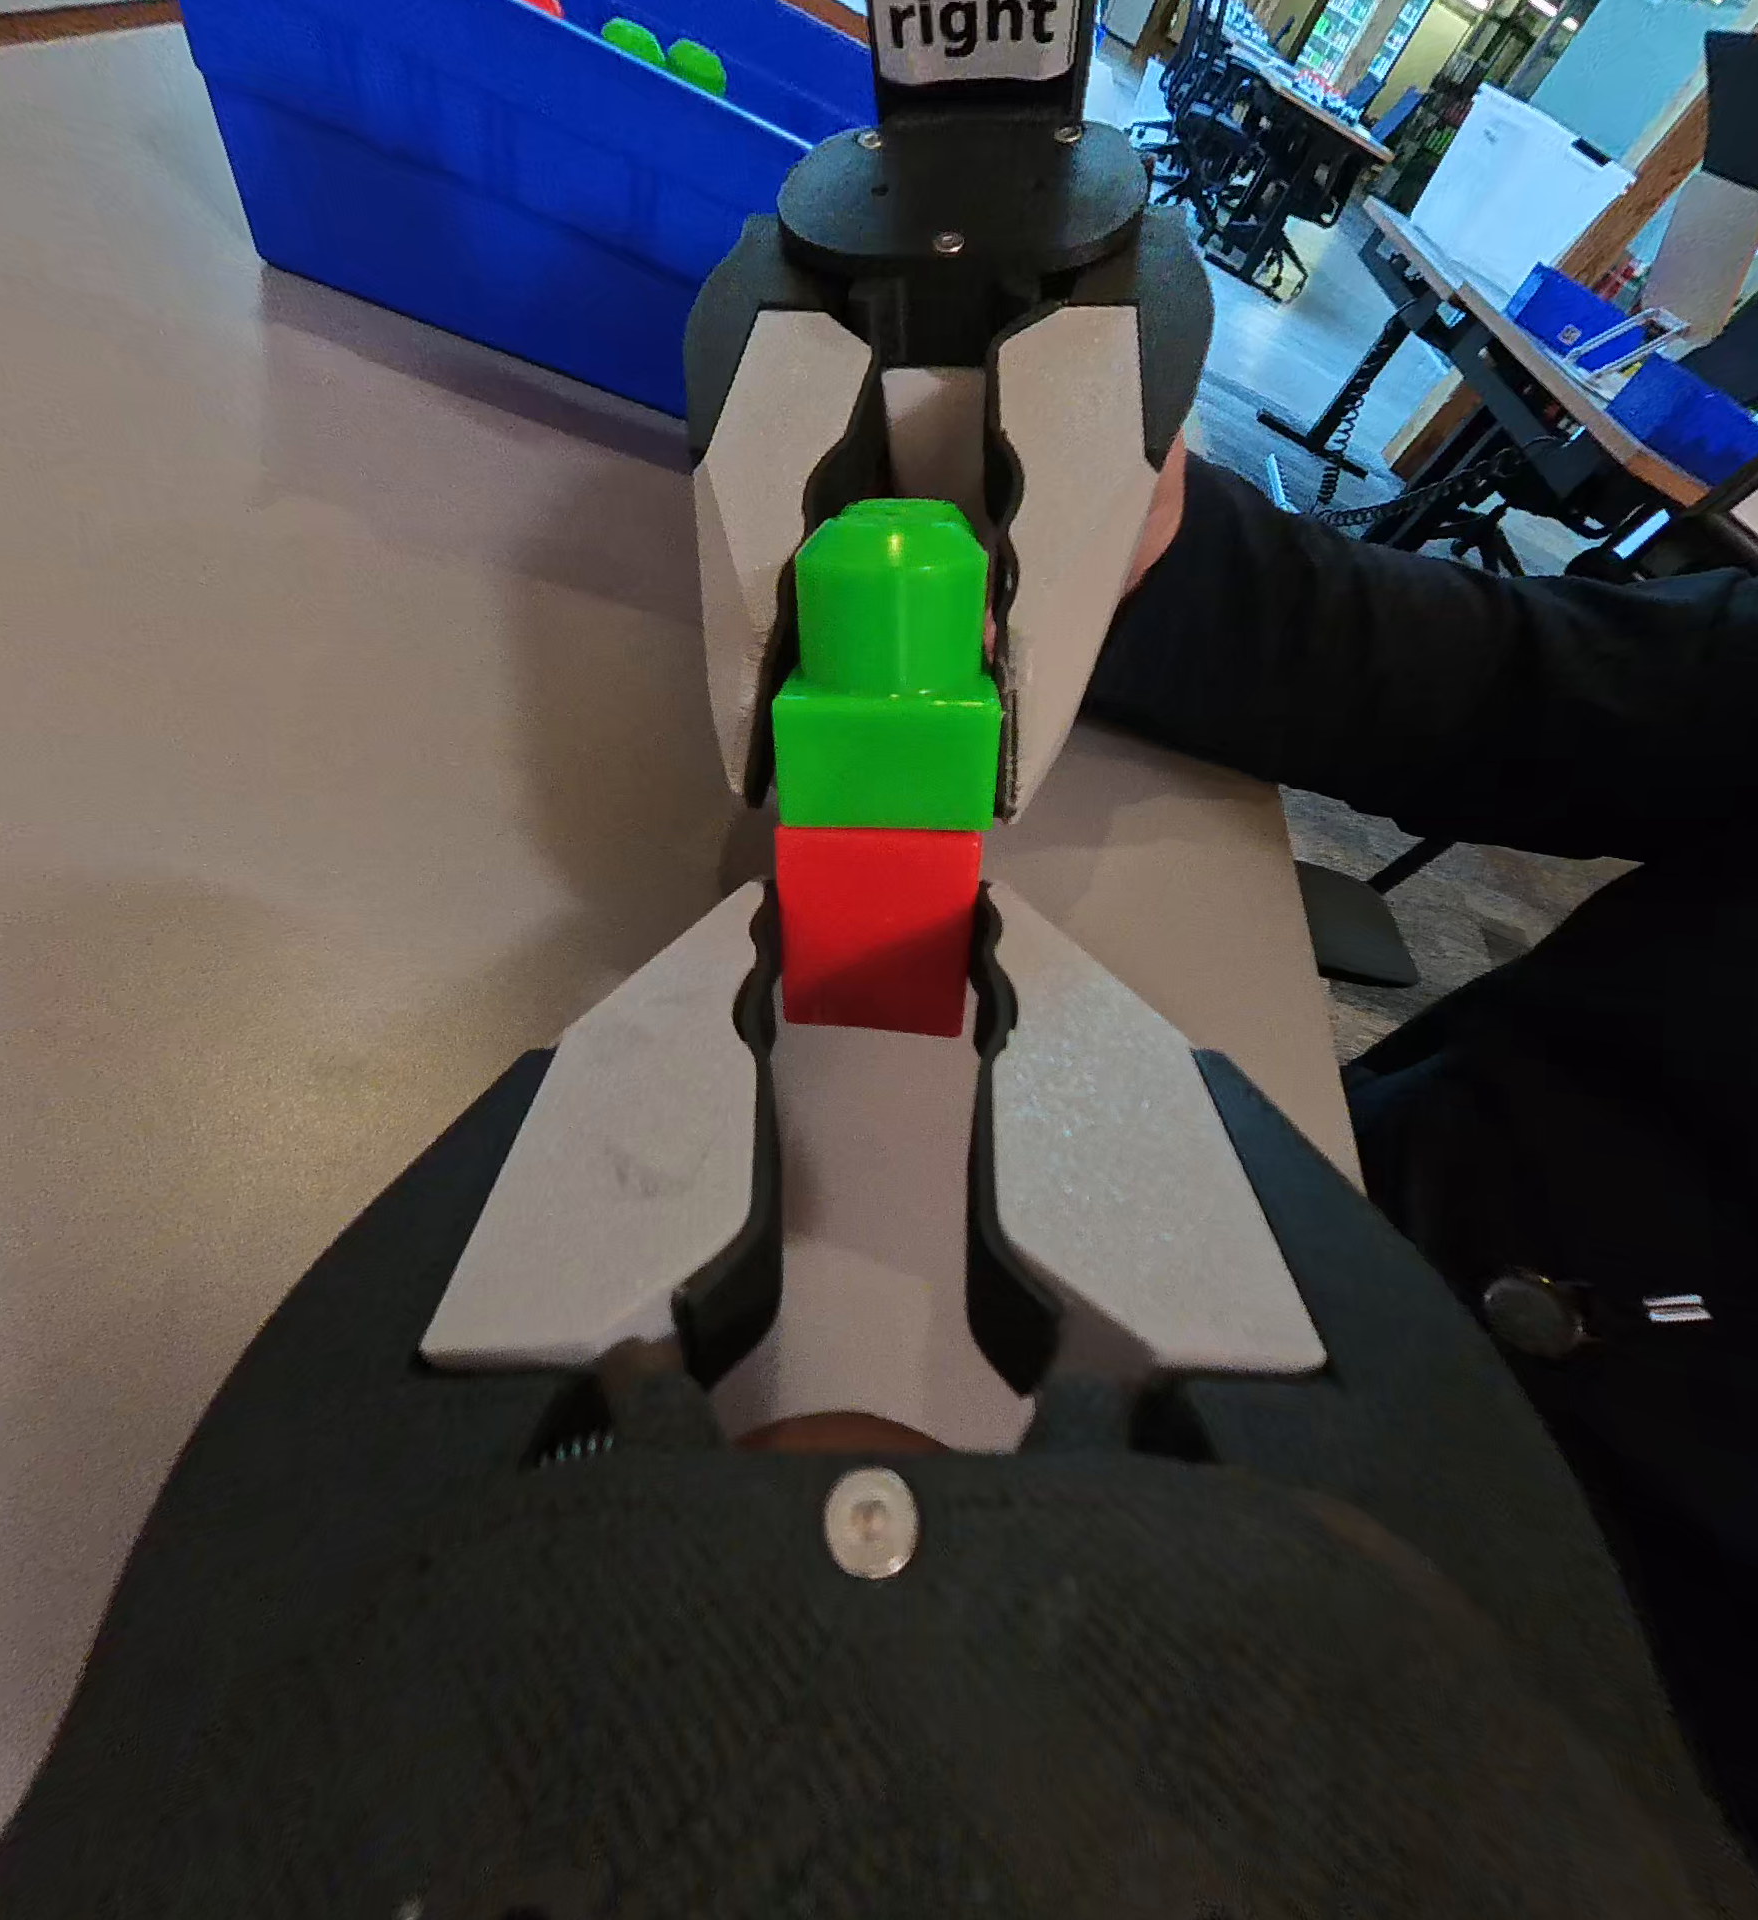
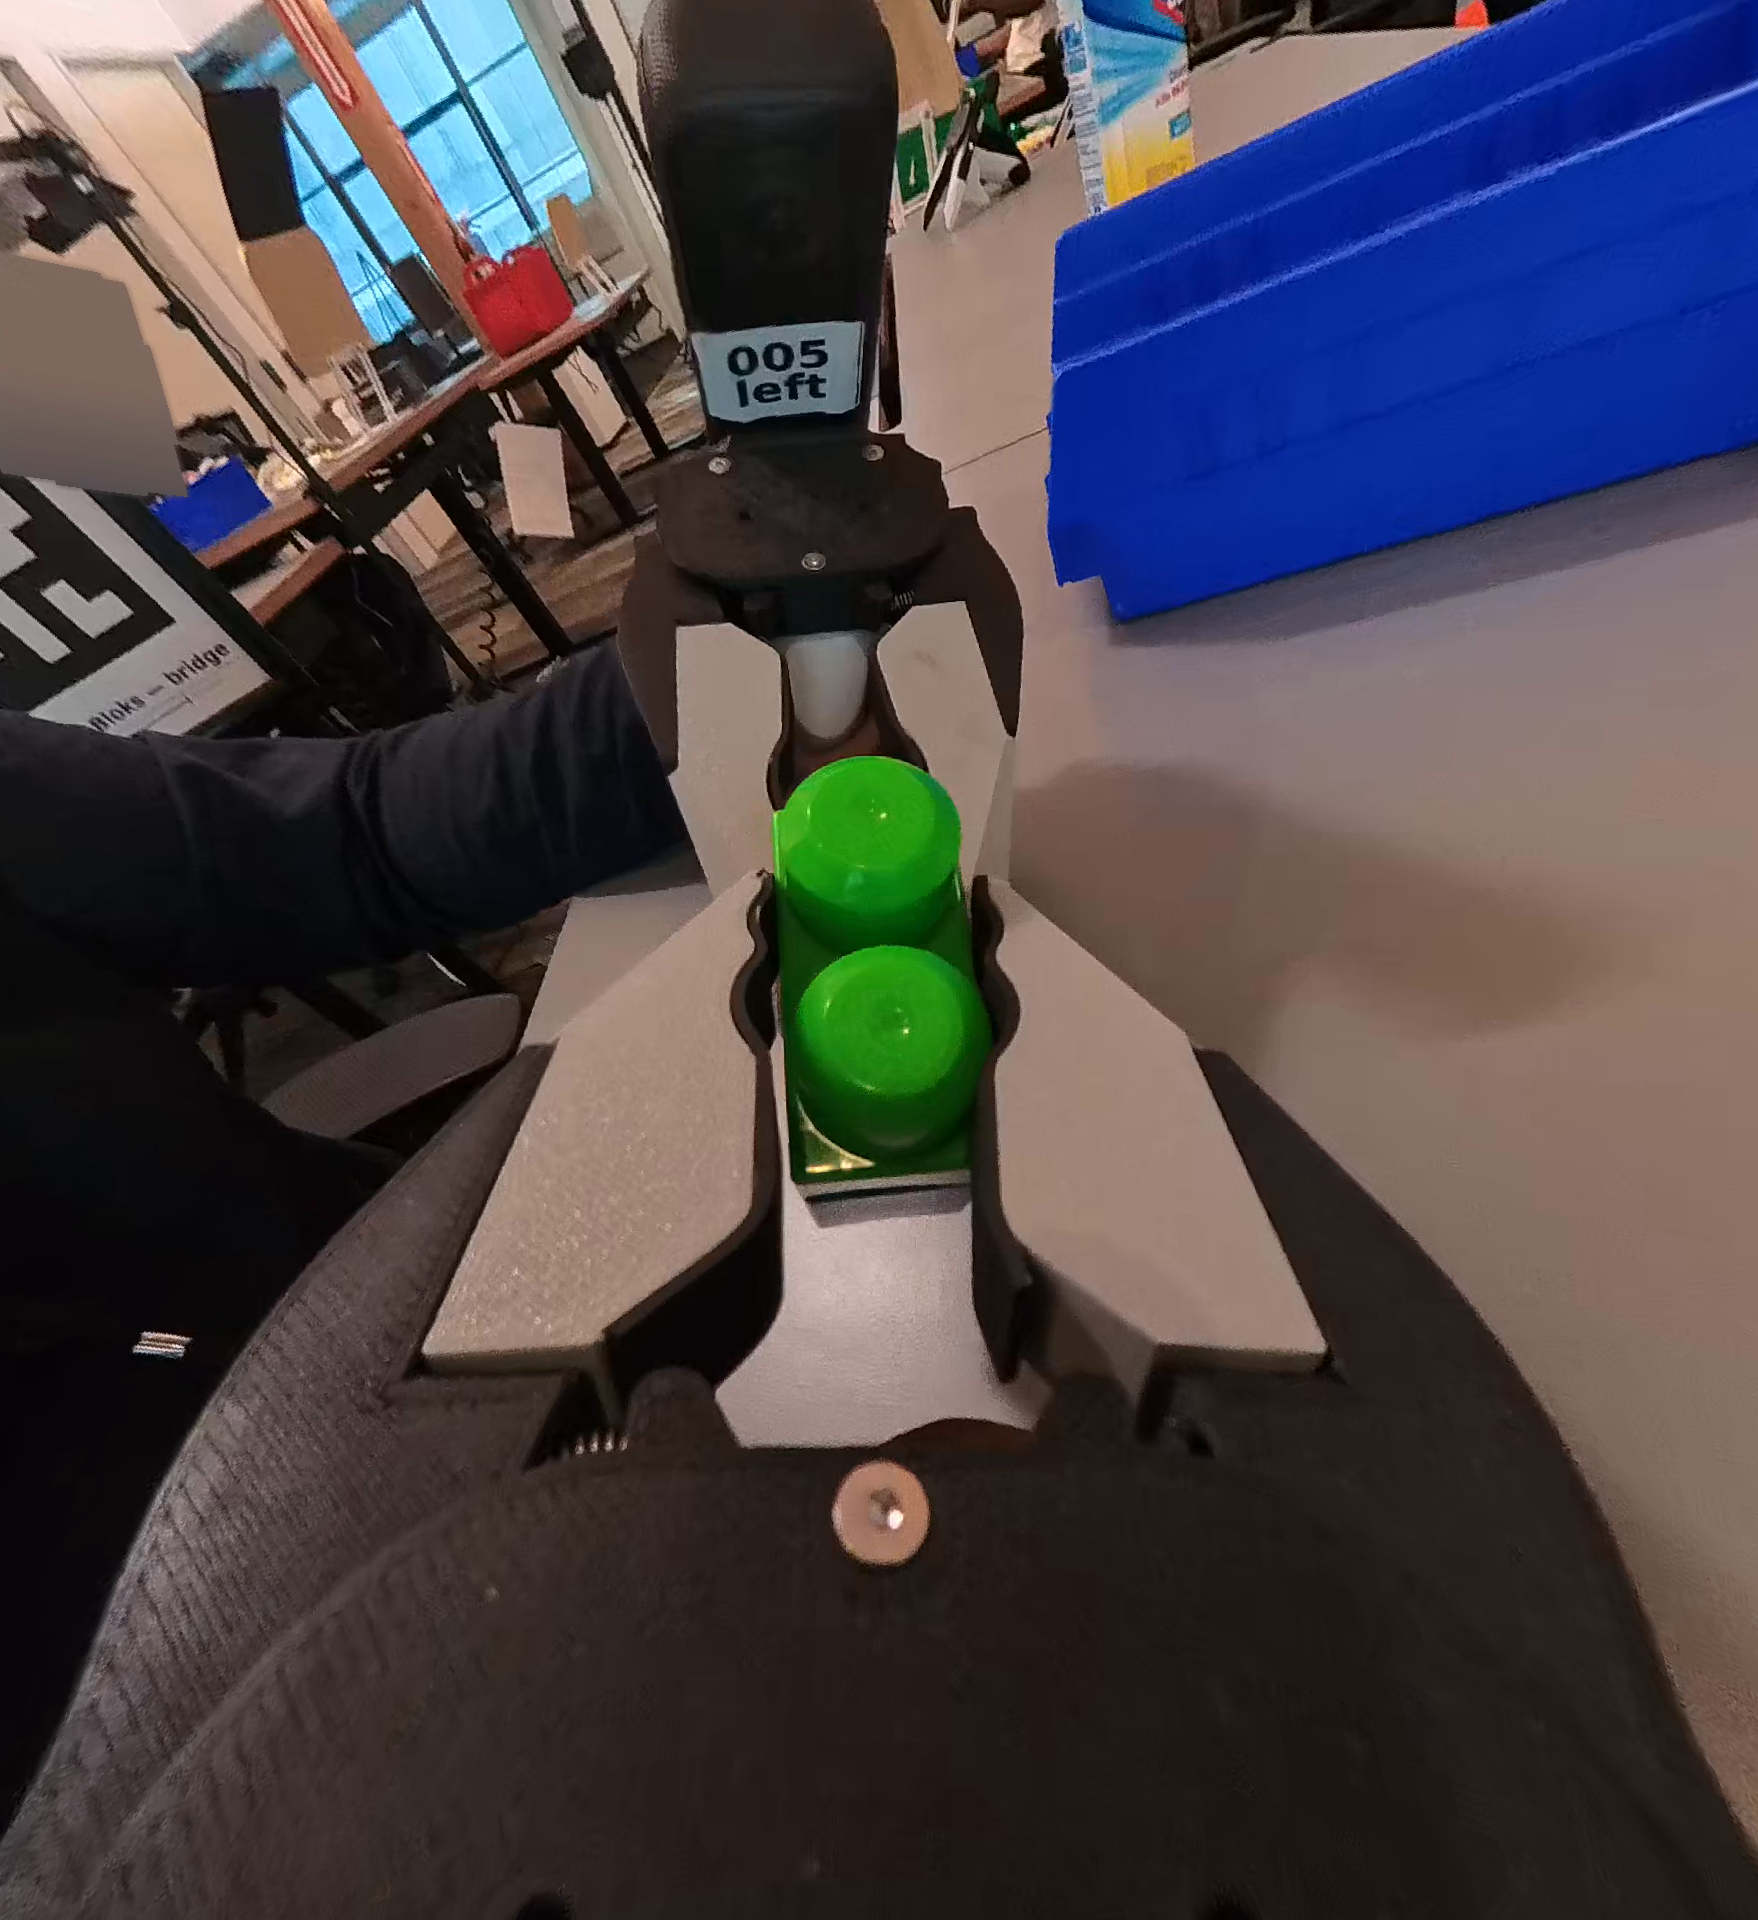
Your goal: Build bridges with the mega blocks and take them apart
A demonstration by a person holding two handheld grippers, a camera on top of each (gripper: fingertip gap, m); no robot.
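Over grey table (image 1: 231, 727), left gripper (image 1: 875, 935) clamps the red block (image 1: 870, 925) and right gripper (image 2: 880, 997) the green block (image 2: 880, 966): light, rigid, slick plastic, best pinched on flat sides.

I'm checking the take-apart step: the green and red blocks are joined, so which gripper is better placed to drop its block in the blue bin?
Right gripper: it holds the green block, and the blue bin sits on its side.
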